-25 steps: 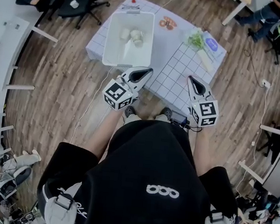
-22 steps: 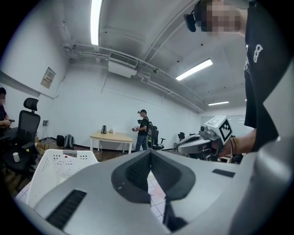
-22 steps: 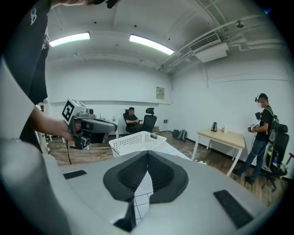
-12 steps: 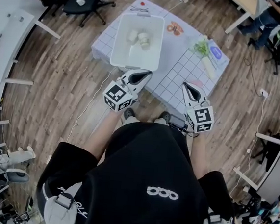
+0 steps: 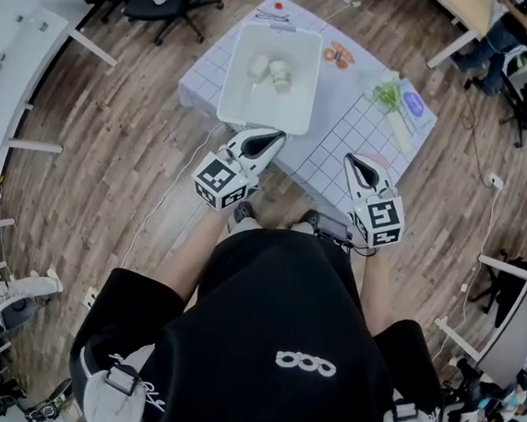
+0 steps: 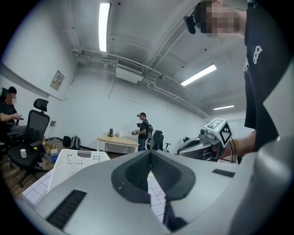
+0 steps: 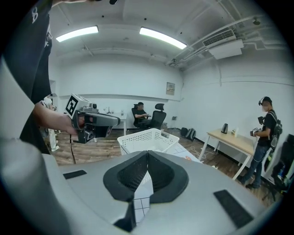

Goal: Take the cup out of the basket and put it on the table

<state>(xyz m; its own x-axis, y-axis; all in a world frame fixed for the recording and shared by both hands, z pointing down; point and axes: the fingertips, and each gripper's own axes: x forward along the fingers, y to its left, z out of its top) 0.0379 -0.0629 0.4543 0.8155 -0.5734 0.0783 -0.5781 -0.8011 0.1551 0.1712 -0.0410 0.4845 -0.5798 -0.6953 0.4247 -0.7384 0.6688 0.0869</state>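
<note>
left claw (image 6: 150, 158), left gripper view: jaws pressed together with nothing between them. it points level over the near edge of the table (image 6: 39, 193), towards the white basket (image 6: 76, 160), probably a carrying pose since nothing is in reach yet.
right claw (image 6: 209, 140), left gripper view: seen alongside in the person's other hand, at about the same height.
right claw, right gripper view: jaws likewise closed and empty, tipped slightly down at the checked cloth, with the basket beyond its tip and the left claw off to the side.
cup (image 5: 280, 72), head view: one of the pale things lying in the far half of the basket; which of them is the cup cannot be told. it has not been taken out.
claws, head view: side by side just before the table's near edge, the left tip by the basket's near wall. that makes the left one the likelier to reach in, and it must open first.
change, head view: against a second ago the table and basket sit further right in the picture, while both claws keep the same closed, paired pose.
</note>
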